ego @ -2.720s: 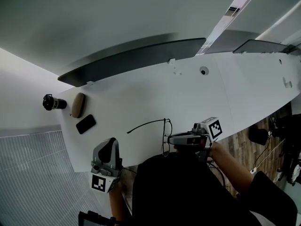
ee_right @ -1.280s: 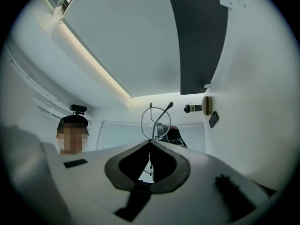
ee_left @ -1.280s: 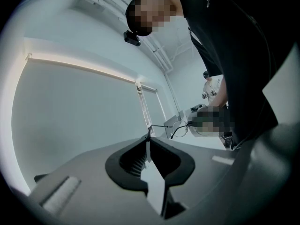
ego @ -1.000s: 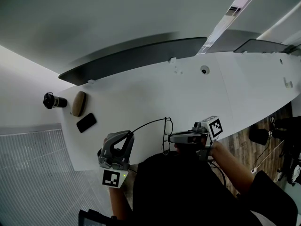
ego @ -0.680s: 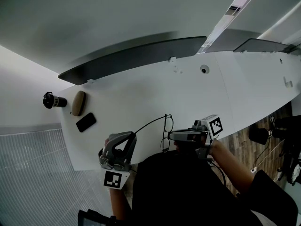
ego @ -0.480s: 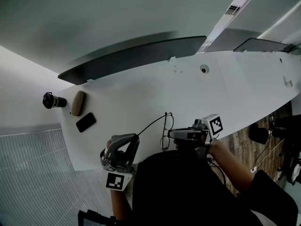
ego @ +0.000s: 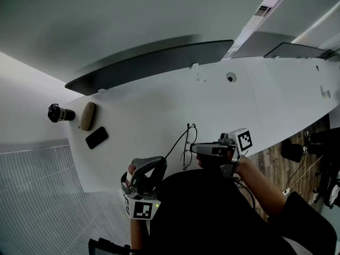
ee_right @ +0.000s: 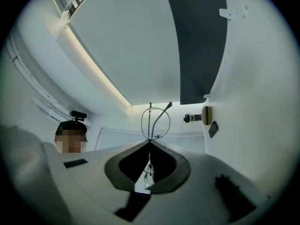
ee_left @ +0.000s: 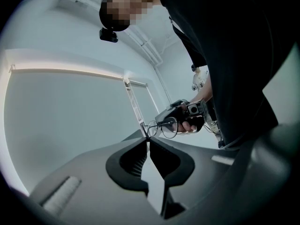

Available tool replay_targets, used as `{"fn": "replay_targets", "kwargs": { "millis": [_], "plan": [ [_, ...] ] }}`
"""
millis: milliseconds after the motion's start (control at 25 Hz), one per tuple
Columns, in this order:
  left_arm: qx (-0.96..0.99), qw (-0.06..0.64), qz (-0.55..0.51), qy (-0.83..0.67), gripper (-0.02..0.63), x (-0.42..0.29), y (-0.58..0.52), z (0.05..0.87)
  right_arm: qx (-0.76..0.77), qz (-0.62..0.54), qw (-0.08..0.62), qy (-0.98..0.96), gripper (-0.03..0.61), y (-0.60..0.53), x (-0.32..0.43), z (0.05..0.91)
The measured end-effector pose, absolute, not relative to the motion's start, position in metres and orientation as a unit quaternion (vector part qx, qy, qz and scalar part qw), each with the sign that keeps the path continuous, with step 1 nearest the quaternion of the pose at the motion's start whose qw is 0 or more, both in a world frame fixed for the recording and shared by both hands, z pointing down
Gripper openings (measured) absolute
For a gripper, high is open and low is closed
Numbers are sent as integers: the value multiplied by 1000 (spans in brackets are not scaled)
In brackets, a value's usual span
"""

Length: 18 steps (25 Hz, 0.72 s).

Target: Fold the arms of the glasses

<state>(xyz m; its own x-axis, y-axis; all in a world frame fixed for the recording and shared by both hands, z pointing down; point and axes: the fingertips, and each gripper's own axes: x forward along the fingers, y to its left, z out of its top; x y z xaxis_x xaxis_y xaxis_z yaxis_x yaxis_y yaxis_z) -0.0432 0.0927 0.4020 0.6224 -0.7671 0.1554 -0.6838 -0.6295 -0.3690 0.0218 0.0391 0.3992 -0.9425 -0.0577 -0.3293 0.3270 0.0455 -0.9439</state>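
Black wire glasses point(ego: 186, 152) show at the lower centre of the head view, by the near edge of the white table point(ego: 159, 105). The right gripper point(ego: 192, 149) is clamped on their frame from the right. Lower left of them, the left gripper point(ego: 159, 161) has its jaws pinched together on the tip of the one arm point(ego: 175, 142) that slants down from the frame.

Glasses point(ego: 186, 156): thin dark wire frame, metal by the look, clear glossy lenses. Table point(ego: 159, 102): smooth matt white. Left gripper point(ego: 161, 161) fingers point(ee_left: 132, 157): matt dark grey plastic, ribbed on the inner faces.
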Motion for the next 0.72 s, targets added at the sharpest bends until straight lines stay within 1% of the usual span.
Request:
{"fn": "replay_targets", "kwargs": {
  "millis": [520, 720],
  "plan": [
    [-900, 150, -177, 369, 32, -21, 102, 410, 91, -687, 150, 705, 11, 35, 26, 406],
    [-906, 152, -184, 350, 34, -15, 106, 413, 85, -693, 134, 703, 11, 38, 25, 412]
  ]
}}
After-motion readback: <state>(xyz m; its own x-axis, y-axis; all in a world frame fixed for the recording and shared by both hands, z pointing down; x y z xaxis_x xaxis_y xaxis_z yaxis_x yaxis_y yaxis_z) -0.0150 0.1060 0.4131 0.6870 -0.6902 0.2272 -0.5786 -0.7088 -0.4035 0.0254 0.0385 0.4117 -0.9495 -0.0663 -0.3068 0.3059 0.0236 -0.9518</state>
